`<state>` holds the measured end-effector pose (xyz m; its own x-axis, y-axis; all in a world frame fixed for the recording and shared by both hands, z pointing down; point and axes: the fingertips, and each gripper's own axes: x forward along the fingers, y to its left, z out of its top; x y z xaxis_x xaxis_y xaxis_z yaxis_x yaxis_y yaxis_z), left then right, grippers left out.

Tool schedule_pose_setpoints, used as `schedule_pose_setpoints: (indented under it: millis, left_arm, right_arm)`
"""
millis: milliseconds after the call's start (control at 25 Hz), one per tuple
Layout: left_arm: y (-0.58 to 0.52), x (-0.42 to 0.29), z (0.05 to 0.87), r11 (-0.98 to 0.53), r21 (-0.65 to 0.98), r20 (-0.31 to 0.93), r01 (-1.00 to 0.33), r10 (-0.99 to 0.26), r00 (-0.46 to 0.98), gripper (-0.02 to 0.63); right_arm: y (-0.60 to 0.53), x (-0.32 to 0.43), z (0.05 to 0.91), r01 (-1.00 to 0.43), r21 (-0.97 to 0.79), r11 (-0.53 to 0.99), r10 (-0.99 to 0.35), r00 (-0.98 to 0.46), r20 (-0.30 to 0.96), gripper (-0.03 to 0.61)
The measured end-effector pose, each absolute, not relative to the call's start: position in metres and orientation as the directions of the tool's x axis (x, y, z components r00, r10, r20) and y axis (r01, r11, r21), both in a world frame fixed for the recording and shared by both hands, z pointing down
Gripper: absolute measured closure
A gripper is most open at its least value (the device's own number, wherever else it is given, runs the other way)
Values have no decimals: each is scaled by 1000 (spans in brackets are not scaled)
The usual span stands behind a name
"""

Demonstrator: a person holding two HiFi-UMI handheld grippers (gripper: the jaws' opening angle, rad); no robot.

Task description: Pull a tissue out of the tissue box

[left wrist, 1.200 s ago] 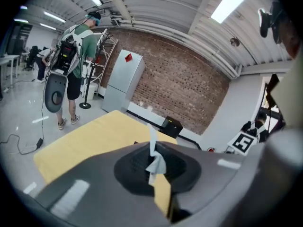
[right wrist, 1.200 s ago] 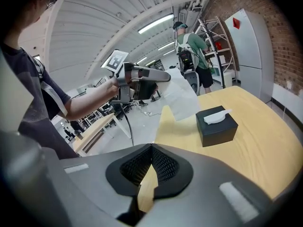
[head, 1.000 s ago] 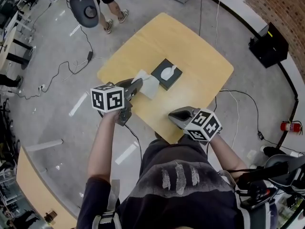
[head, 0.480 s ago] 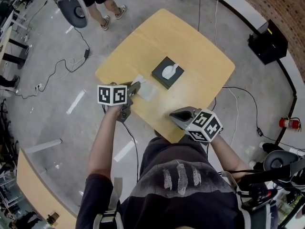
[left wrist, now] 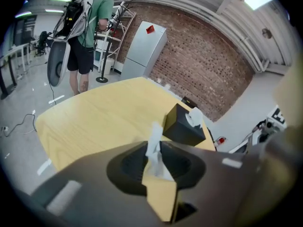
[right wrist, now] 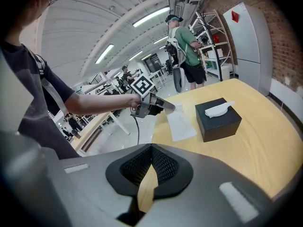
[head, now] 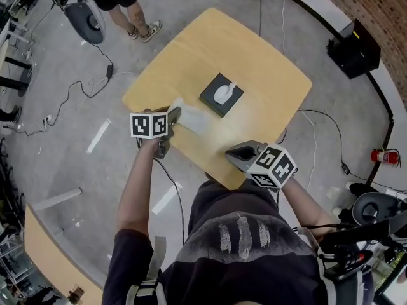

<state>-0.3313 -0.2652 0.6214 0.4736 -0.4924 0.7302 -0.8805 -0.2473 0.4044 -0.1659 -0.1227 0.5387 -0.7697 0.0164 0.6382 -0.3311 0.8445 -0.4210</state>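
A pale wooden surface [head: 267, 62] is ringed by grey concrete floor [head: 76, 164], trailing cables [head: 109, 70] and a brick wall [left wrist: 203, 60].

Bench [head: 267, 62]: one. Tissue box [head: 210, 101]: one. Tissues: two, one loose tissue [head: 191, 121] and one box tissue [head: 224, 94]. Tongs: two, left tongs [head: 174, 112], jaws just opening with the loose tissue between them, and right tongs [head: 231, 155]. Fire extinguisher [head: 385, 155]: one. Bystander [left wrist: 89, 37]: one.

Table [head: 254, 49] pale yellow wood grain. Tissue box [head: 210, 98] black, white sheet [head: 223, 94] in top. Pulled tissue [head: 193, 119] white, near table's left edge. Floor [head: 76, 170] grey. Brick wall [left wrist: 203, 56] red-brown.
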Motion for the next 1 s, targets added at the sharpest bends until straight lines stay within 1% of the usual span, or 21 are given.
schedule_pose_setpoints:
  millis: [40,160,240,280,360,440,480,560,800,920,1000]
  left_arm:
    - [-265,-333,625,-257,380,743,-889,-487,458,512]
    - [-266,-339,635,-291,275,786,-916,-481,389,477]
    - [-268,-346,640,-293,209,804,-933,-492,335,469]
    - [-269,-349,642,-291,185,810,-939,-496,314,450]
    - [-269,-353,646,-288,161,821,-944,-491,290,427]
    - [-269,-356,650,-287,144,832,-947,-483,273,375]
    - [-270,-358,651,-285,130,835,-950,-485,260,359]
    - [-272,-364,649,-275,94,830,-957,-509,228,341]
    - [-278,-396,621,-202,8,750,-979,-647,140,334]
    - [-277,-406,602,-184,24,709,-983,-689,146,348]
    - [-278,-400,589,-187,51,684,-981,-709,170,351]
  right_arm:
    - [-122,-165,539,-333,-421,843,17,-767,641,581]
    - [-123,-164,540,-338,-420,843,18,-761,648,581]
    - [-123,-165,539,-338,-418,843,18,-760,649,581]
    - [-123,-165,538,-337,-418,843,18,-760,649,581]
    - [-122,-166,537,-337,-417,844,18,-760,650,581]
    - [-123,-166,537,-335,-416,845,19,-758,652,581]
    - [-123,-166,537,-335,-414,846,20,-757,653,581]
    - [-122,-167,537,-336,-411,847,18,-756,655,581]
    - [-120,-180,536,-340,-400,851,1,-761,649,581]
    - [-123,-195,534,-319,-405,857,3,-783,622,581]
    - [-127,-199,531,-308,-399,864,-4,-795,606,581]
